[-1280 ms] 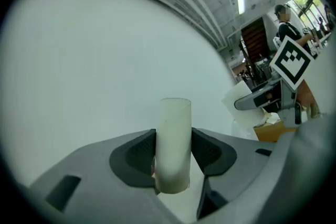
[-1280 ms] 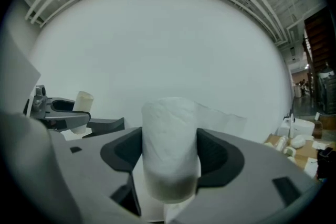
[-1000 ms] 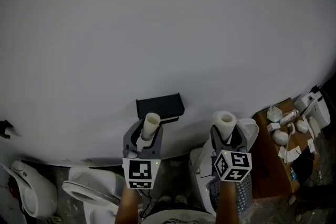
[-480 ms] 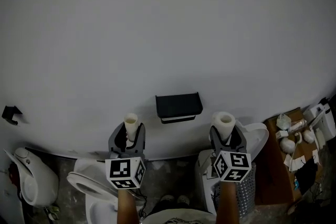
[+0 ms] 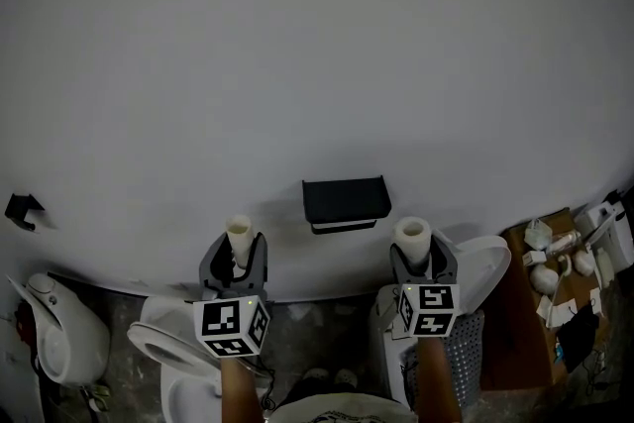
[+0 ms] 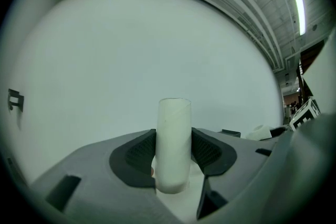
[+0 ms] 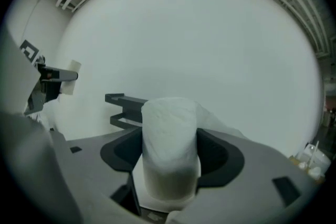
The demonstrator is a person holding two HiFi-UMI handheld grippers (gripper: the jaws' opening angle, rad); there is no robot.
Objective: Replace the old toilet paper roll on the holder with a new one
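A black wall holder (image 5: 345, 204) hangs on the white wall, bare, between my two grippers; it also shows as the holder (image 7: 125, 109) left of centre in the right gripper view. My left gripper (image 5: 237, 258) is shut on an upright empty cardboard tube (image 5: 239, 239), seen as the tube (image 6: 173, 144) pressed between the dark pads. My right gripper (image 5: 415, 255) is shut on a full white toilet paper roll (image 5: 413, 241), the roll (image 7: 169, 147) standing upright in its jaws. Both grippers sit below and to either side of the holder.
A white toilet (image 5: 173, 357) stands below my left gripper and another toilet (image 5: 480, 263) at the right. A metal mesh bin (image 5: 462, 367) sits under my right arm. A brown box (image 5: 555, 282) with several small items is at far right. A white fixture (image 5: 54, 347) sits at lower left.
My left gripper has carried the cardboard tube away from the holder to the left and down. My right gripper with the new roll has sunk a little. The head view has shifted.
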